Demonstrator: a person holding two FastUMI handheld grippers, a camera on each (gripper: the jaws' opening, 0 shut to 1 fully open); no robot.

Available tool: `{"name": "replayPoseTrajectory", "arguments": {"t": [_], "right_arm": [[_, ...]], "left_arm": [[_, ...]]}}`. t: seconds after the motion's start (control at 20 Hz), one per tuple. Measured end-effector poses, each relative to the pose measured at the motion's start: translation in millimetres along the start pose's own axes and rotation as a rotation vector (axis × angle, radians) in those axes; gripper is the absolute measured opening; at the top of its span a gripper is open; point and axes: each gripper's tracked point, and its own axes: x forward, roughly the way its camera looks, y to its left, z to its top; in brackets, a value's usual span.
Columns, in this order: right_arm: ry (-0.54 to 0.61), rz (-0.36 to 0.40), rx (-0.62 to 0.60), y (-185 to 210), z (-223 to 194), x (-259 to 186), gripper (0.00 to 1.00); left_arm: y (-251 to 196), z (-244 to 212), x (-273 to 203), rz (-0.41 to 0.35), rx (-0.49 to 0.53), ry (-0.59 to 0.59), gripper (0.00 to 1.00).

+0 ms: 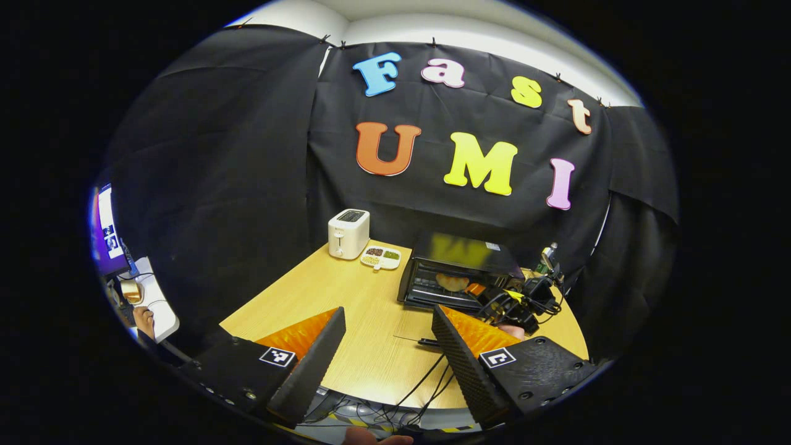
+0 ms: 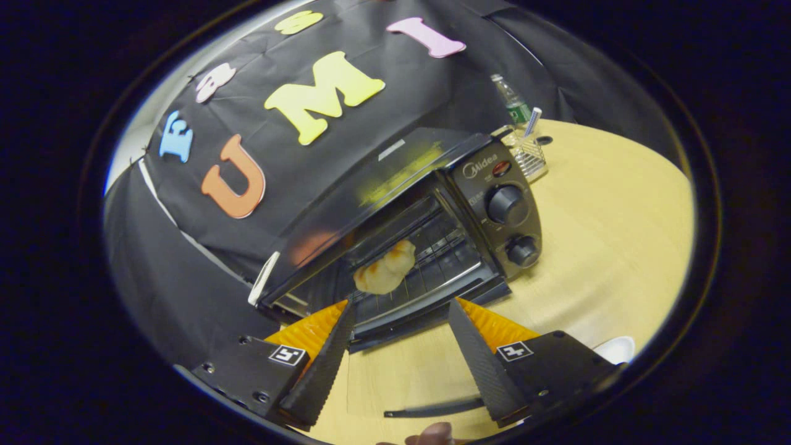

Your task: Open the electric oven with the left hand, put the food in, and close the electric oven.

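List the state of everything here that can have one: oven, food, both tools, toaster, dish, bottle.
Electric oven: door open.
Food: lying on the oven rack, inside.
Left tool: open, holding nothing, back from the oven over the table.
Right tool: open, holding nothing, just in front of the oven door.
Toaster: upright, slots without bread.
Divided dish: filled compartments.
Bottle: upright behind the oven.

- Oven [image 2: 395, 228] mouth standing open; food [image 2: 384, 269] occupying the rack's middle.
- Bare counter [image 1: 346, 296] lying open between toaster [image 1: 348, 233] and oven.
- Cables [image 1: 426, 383] trailing across the near edge.
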Motion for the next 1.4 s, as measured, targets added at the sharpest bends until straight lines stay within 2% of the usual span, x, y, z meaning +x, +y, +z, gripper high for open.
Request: {"name": "replayPoseTrajectory", "arguments": {"t": [0.2,0.25,0.3,0.4,0.45,0.5,0.75,0.8,0.9,0.95,1.05,1.2,1.4], "right_arm": [[0.014,0.01,-0.109,1.6,1.8,-54.3,0.97],[0.018,0.01,-0.14,2.2,2.1,-68.0,0.97],[0.013,0.008,-0.18,0.5,4.8,-82.5,0.92],[-0.011,0.0,-0.251,-5.2,13.0,-112.8,0.92],[-0.021,-0.006,-0.28,-10.4,15.0,-128.2,0.98],[-0.027,-0.02,-0.311,-16.7,18.1,-140.9,0.92],[-0.059,-0.087,-0.451,-50.2,33.1,-191.8,1.0],[-0.068,-0.101,-0.47,-56.0,36.2,-200.7,0.96],[-0.074,-0.123,-0.498,-64.4,39.3,-213.8,1.0],[-0.068,-0.135,-0.503,-68.5,38.9,-218.3,0.96],[-0.063,-0.159,-0.5,-76.1,40.0,-224.5,0.96],[-0.057,-0.196,-0.507,-88.4,44.9,-231.1,0.96],[-0.058,-0.252,-0.499,-106.5,53.2,-239.9,0.98]], "left_arm": [[2.0,-7.7,9.1,-0.03,0.007,-0.023,0.93],[-2.2,-15.0,11.9,-0.057,0.01,-0.016,0.93],[-4.7,-23.1,13.7,-0.078,0.013,-0.002,0.93],[-9.4,-43.7,22.4,-0.115,0.017,0.037,0.94],[-13.2,-53.0,26.2,-0.132,0.015,0.056,0.94],[-17.6,-63.2,30.1,-0.148,0.013,0.078,0.94],[-51.2,-114.5,54.8,-0.232,0.034,0.185,0.94],[-56.8,-127.7,61.4,-0.245,0.046,0.209,0.94],[-64.6,-153.2,76.0,-0.261,0.065,0.256,0.94],[-70.1,-166.9,83.0,-0.27,0.069,0.284,0.94],[-80.3,-188.7,96.2,-0.287,0.071,0.321,0.94],[-91.5,-219.7,118.3,-0.282,0.056,0.372,0.94],[-102.7,-237.2,146.0,-0.268,0.071,0.383,0.94]]}}
